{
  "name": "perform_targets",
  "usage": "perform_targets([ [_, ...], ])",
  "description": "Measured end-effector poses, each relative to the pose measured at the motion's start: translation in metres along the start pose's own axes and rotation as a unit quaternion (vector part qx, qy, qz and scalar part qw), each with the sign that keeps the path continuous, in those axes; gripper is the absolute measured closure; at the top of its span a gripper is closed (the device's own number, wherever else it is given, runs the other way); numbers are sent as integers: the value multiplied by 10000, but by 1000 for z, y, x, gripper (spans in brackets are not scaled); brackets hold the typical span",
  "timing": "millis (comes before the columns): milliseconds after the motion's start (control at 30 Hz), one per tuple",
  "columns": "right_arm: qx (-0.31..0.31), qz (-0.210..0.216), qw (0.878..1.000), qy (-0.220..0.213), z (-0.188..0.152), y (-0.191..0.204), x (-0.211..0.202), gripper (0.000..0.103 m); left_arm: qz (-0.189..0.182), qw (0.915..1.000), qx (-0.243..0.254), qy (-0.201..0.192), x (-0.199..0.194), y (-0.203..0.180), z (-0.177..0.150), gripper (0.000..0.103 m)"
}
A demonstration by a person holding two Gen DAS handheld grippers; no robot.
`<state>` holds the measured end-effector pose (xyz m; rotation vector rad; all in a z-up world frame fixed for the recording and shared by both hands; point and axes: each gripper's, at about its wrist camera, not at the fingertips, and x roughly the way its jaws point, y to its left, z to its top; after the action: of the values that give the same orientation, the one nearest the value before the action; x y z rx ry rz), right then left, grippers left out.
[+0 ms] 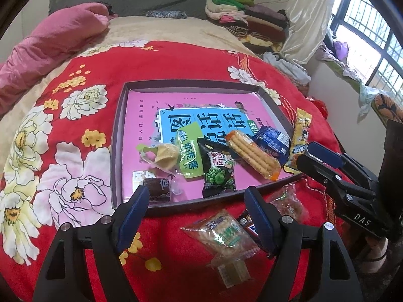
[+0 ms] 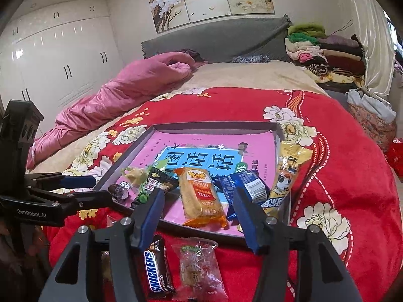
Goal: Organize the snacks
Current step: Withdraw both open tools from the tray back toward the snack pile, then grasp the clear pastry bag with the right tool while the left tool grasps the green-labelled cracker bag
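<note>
A shallow grey tray with a pink printed floor lies on the red flowered blanket. Inside it are an orange cracker pack, a blue packet, a black green-pea packet and a green packet. A yellow stick packet leans on the tray's right wall. My left gripper hangs open over the tray's near edge, holding nothing. My right gripper is open too, its fingers either side of the orange pack without touching it. A Snickers bar lies under it on the blanket.
Loose on the blanket in front of the tray are a clear cracker packet and a clear wrapped sweet. A pink quilt lies at the back left, folded clothes at the back right, and a window on the right.
</note>
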<state>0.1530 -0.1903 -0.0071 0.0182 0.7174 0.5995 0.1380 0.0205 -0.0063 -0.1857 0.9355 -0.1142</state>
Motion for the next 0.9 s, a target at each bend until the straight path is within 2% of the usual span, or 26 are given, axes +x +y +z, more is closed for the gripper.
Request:
perform_targets([
  [633,60,-182,9998,70,-8,2,-19,46,-148,9995,221,139,-4,-12,-10,24],
  [900,67,-327,9990,303,-17,5,-16,46,-146,9994,236,229,-4,-14,-16,24],
])
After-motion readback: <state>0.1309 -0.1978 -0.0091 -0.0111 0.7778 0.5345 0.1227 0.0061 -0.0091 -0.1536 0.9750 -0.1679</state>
